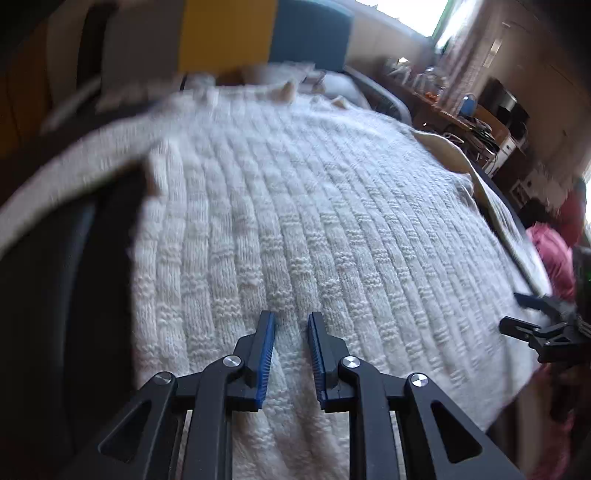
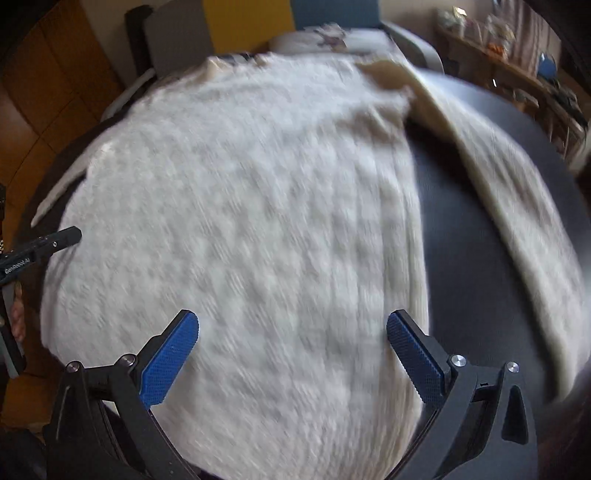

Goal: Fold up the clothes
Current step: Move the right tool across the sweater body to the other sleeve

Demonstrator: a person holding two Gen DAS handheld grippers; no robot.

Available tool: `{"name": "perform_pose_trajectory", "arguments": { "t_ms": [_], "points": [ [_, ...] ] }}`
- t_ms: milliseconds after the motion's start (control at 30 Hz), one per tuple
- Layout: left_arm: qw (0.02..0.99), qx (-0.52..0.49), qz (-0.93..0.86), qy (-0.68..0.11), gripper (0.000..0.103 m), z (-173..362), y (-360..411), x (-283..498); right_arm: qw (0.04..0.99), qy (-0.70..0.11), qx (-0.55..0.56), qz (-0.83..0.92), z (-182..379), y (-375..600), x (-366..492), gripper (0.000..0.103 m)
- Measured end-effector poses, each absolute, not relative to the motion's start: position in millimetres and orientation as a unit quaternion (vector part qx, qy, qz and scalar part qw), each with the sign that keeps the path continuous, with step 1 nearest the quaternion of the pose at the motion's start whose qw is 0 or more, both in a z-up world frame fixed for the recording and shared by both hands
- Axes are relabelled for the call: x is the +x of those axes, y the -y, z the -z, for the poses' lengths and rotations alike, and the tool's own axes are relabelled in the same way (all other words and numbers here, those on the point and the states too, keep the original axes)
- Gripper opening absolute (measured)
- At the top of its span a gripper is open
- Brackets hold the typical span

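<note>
A white ribbed knit sweater lies spread flat on a dark table. My left gripper hovers over its lower middle, blue pads a narrow gap apart, with nothing pinched between them. In the right wrist view, which is blurred, the sweater fills the frame and one sleeve runs out diagonally to the right. My right gripper stands wide open above the body's lower right part. The right gripper also shows at the left wrist view's right edge. A finger of the left gripper shows at the left of the right wrist view.
Grey, yellow and blue panels stand behind the table. A cluttered wooden shelf runs along the right wall. Pink fabric sits at the table's right side. Wooden floor shows to the left.
</note>
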State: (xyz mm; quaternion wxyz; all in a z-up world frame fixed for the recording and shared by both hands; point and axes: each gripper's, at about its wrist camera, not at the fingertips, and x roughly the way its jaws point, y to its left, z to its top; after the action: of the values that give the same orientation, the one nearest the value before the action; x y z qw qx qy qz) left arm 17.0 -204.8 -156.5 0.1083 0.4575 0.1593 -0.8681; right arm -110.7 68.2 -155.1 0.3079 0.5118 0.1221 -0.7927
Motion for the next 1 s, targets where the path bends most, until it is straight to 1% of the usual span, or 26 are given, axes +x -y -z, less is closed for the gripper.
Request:
{"name": "perform_pose_trajectory", "arguments": {
  "t_ms": [67, 233, 333, 400, 467, 533, 600, 700, 767, 833, 900, 1000],
  "points": [
    [0.108, 0.458, 0.87, -0.148, 0.02, 156.3, 202.3, 22.8, 0.31, -0.151, 0.489, 0.801, 160.1, -63.0, -97.2, 0.103],
    [0.1, 0.463, 0.862, -0.179, 0.02, 156.4, 220.5, 25.5, 0.305, -0.136, 0.487, 0.807, 158.8, -57.4, -92.8, 0.103],
    [0.103, 0.475, 0.859, -0.159, 0.02, 154.2, 213.9, 21.4, 0.314, -0.13, 0.486, 0.806, 156.8, -58.7, -92.1, 0.103],
    [0.106, 0.48, 0.856, -0.16, 0.02, 150.3, 212.1, 18.1, 0.332, -0.097, 0.495, 0.797, 149.4, -70.2, -94.4, 0.103],
    [0.106, 0.475, 0.856, -0.174, 0.02, 142.5, 211.6, 18.0, 0.335, -0.038, 0.494, 0.802, 134.9, -94.5, -100.7, 0.103],
    [0.104, 0.468, 0.858, -0.184, 0.02, 135.0, 209.3, 18.8, 0.307, -0.001, 0.477, 0.823, 119.0, -127.7, -107.5, 0.103],
    [0.096, 0.467, 0.858, -0.193, 0.02, 131.5, 205.7, 16.3, 0.259, -0.01, 0.458, 0.851, 108.1, -162.3, -110.2, 0.103],
    [0.088, 0.47, 0.855, -0.202, 0.02, 129.8, 197.9, 6.5, 0.198, -0.046, 0.441, 0.874, 101.4, -211.6, -107.1, 0.103],
    [0.084, 0.468, 0.856, -0.203, 0.02, 129.3, 192.8, 1.3, 0.173, -0.053, 0.439, 0.88, 101.8, -234.1, -108.3, 0.103],
    [0.078, 0.466, 0.857, -0.207, 0.02, 129.8, 185.6, -4.8, 0.168, -0.044, 0.433, 0.885, 101.1, -245.2, -103.4, 0.103],
    [0.068, 0.462, 0.863, -0.194, 0.021, 128.0, 172.7, -8.9, 0.166, -0.032, 0.426, 0.889, 100.1, -254.7, -97.3, 0.103],
    [0.045, 0.461, 0.874, -0.149, 0.021, 125.0, 146.4, -15.6, 0.169, -0.022, 0.399, 0.901, 94.1, -255.7, -93.6, 0.103]
  ]
}}
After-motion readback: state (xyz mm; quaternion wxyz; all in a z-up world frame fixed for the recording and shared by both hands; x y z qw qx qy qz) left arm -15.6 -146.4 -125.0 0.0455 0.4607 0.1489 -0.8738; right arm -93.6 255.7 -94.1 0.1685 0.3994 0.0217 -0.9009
